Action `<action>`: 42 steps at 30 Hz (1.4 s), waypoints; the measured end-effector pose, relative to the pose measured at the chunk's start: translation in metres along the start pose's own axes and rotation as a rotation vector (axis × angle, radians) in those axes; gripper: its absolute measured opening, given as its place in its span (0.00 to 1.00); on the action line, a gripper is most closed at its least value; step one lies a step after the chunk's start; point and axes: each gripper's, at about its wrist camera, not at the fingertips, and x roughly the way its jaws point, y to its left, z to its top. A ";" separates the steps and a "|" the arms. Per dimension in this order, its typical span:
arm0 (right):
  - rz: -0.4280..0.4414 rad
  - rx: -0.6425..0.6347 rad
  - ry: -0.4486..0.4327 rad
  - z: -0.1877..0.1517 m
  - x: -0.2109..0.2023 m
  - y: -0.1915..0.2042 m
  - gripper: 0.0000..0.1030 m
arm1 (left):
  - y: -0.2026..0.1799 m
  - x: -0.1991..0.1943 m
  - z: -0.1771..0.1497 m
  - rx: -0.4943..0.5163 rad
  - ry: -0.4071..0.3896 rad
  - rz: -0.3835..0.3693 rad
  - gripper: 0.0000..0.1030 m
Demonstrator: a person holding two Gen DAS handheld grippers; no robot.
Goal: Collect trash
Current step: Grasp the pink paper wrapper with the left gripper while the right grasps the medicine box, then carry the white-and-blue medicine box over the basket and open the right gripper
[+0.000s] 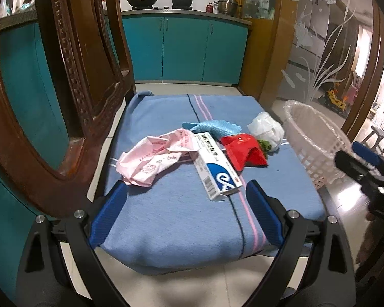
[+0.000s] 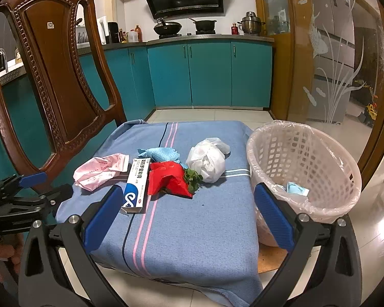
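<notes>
On a chair seat covered with a blue cloth (image 1: 171, 212) (image 2: 192, 225) lie a crumpled pink wrapper (image 1: 151, 158) (image 2: 99, 171), a white and blue ointment box (image 1: 216, 166) (image 2: 137, 185), a red packet (image 1: 243, 151) (image 2: 169, 180), a blue crumpled cloth (image 1: 212, 126) (image 2: 161, 153), a white plastic bag (image 1: 267, 128) (image 2: 207, 162) and green leaves (image 2: 193, 179). A pale mesh bin (image 1: 317, 140) (image 2: 304, 163) with a liner stands on the right and holds a small blue item (image 2: 297, 188). My left gripper (image 1: 187, 192) is open and empty before the box. My right gripper (image 2: 188, 195) is open and empty near the seat's front.
The carved wooden chair back (image 1: 71, 76) (image 2: 53, 76) rises on the left. Teal kitchen cabinets (image 1: 187, 48) (image 2: 210, 74) with pots on the stove stand behind. A frosted glass door (image 1: 320, 38) (image 2: 332, 51) is on the right. The floor is pale tile.
</notes>
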 end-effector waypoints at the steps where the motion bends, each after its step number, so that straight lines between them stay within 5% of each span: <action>1: 0.000 0.001 0.001 0.000 0.000 0.000 0.97 | 0.000 0.005 0.001 0.010 0.003 0.013 0.91; 6: 0.003 0.003 0.017 -0.001 0.006 0.004 0.97 | 0.001 0.054 0.008 0.138 0.051 0.165 0.90; 11: 0.016 -0.015 0.036 -0.003 0.012 0.015 0.97 | 0.000 0.102 0.015 0.252 0.085 0.240 0.86; 13: 0.025 -0.018 0.046 -0.005 0.015 0.017 0.97 | -0.001 0.119 0.012 0.297 0.120 0.245 0.75; 15: 0.046 -0.022 0.066 -0.008 0.021 0.024 0.97 | 0.003 0.136 0.006 0.315 0.174 0.249 0.43; 17: 0.066 -0.029 0.085 -0.012 0.029 0.028 0.97 | 0.010 0.137 0.004 0.264 0.180 0.198 0.27; 21: 0.101 -0.034 0.132 -0.018 0.053 0.042 0.97 | 0.014 0.108 0.018 0.220 0.137 0.164 0.15; 27: 0.150 -0.021 0.196 -0.027 0.096 0.063 0.94 | 0.031 0.003 0.045 0.026 -0.032 0.010 0.14; 32: 0.134 -0.025 0.239 -0.027 0.128 0.082 0.77 | 0.042 -0.064 0.034 -0.102 -0.164 -0.087 0.14; 34: 0.126 -0.024 0.255 -0.028 0.142 0.090 0.73 | 0.046 -0.071 0.025 -0.155 -0.167 -0.092 0.14; 38: 0.115 -0.053 0.270 -0.032 0.160 0.106 0.43 | 0.051 -0.067 0.026 -0.160 -0.143 -0.101 0.14; 42: 0.157 -0.031 0.264 -0.033 0.150 0.109 0.40 | 0.060 -0.063 0.033 -0.182 -0.140 -0.110 0.14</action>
